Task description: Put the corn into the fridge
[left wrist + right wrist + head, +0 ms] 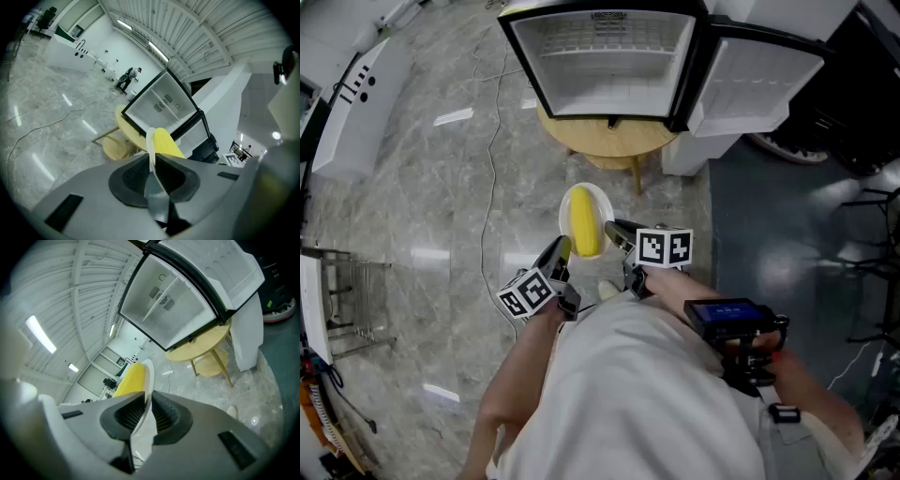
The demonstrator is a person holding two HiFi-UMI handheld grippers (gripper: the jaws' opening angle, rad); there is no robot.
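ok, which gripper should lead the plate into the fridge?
Left, marginally: left gripper and right gripper both clamp the plate under the corn, but the fridge door hangs open on the right side.

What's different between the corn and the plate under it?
The corn is yellow and long; the plate is white and round. The left gripper and the right gripper clamp the plate's rim; the corn only lies on it. Both are in front of the open fridge.

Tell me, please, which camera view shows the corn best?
The head view: the corn lies whole, seen from above, on the white plate. The left gripper view shows only one end beside the plate's rim; the right gripper view shows just one side of it.
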